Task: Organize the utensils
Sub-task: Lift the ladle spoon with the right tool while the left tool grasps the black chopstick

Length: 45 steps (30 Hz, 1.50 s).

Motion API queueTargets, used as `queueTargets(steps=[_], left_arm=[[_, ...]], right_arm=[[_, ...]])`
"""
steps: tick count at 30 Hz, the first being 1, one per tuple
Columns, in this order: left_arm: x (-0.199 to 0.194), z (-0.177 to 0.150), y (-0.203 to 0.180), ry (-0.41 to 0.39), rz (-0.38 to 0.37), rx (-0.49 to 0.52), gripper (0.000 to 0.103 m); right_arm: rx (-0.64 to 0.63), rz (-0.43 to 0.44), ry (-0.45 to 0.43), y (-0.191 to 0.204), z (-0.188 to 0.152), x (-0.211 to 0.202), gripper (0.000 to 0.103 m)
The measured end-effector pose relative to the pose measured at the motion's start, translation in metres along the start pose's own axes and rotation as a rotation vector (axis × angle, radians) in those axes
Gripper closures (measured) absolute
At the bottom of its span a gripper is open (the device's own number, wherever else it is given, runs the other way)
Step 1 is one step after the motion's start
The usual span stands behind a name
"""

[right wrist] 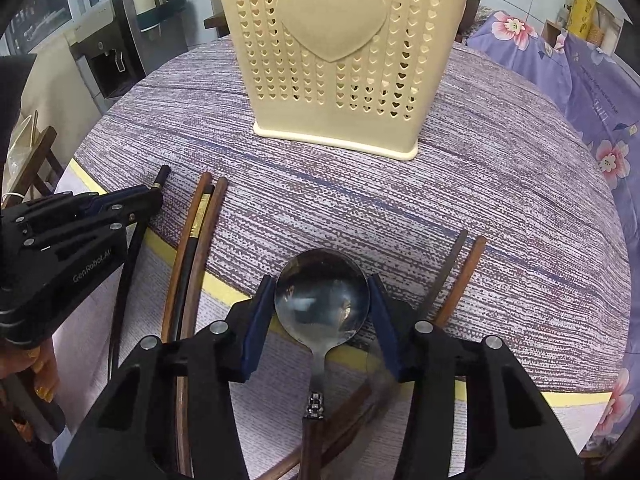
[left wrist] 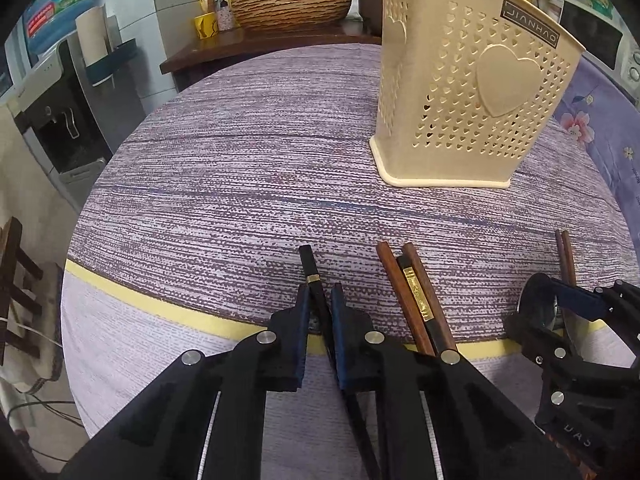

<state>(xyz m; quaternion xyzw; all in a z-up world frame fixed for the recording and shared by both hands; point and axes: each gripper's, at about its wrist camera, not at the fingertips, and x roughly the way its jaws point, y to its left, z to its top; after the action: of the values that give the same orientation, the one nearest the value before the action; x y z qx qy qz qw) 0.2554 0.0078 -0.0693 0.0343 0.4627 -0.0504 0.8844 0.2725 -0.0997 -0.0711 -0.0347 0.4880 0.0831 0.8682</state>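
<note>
While both grippers are reaching down at the bottom of each frame, the picking-up step looks to be going on, and nothing is sitting in the basket (right wrist: pixel 336 60) yet as far as the views show.

The left gripper (left wrist: pixel 319 312) is closing its two blue fingers (left wrist: pixel 303 312) around a black chopstick (left wrist: pixel 310 266) near the bottom middle of the left view. The fingers are nearly together, with the stick between them; I cannot tell if they are squeezing it tight.

The right gripper (right wrist: pixel 322 312) is holding its fingers wide apart on each side of the spoon (right wrist: pixel 322 296), right at the bowl's edges, in the lower middle of the right view. It looks to be gripping the spoon, but I am not sure.

More brown chopsticks (right wrist: pixel 200 240) are lying on the tablecloth (left wrist: pixel 240 160) between the two grippers.

Next, I am guessing each gripper needs a firm hold, then a lift up and over the tall basket's rim at the top of the frame.
</note>
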Motion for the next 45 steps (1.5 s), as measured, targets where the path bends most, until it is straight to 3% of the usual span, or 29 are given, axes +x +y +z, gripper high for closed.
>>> queueTargets(steps=[10,20,27,37,45], left_arm=[[-0.013,0.004,-0.001,-0.052,-0.017,-0.014,0.094],[-0.105,0.022,0.011,-0.278,-0.087,-0.009,0.094],[-0.157,0.031,0.014,-0.426,-0.108,-0.017,0.095],[-0.162,0.032,0.014,-0.448,-0.117,-0.024,0.095],[-0.184,0.040,0.022,-0.500,-0.167,-0.044,0.095]], right_arm=[[0.042,0.107,-0.087,-0.011,0.005,-0.023,0.055],[0.048,0.192,-0.307,-0.024,0.014,-0.111,0.056],[0.056,0.208,-0.376,-0.026,0.019,-0.143,0.056],[0.062,0.204,-0.377,-0.027,0.016,-0.140,0.056],[0.051,0.231,-0.407,-0.033,0.028,-0.153,0.056]])
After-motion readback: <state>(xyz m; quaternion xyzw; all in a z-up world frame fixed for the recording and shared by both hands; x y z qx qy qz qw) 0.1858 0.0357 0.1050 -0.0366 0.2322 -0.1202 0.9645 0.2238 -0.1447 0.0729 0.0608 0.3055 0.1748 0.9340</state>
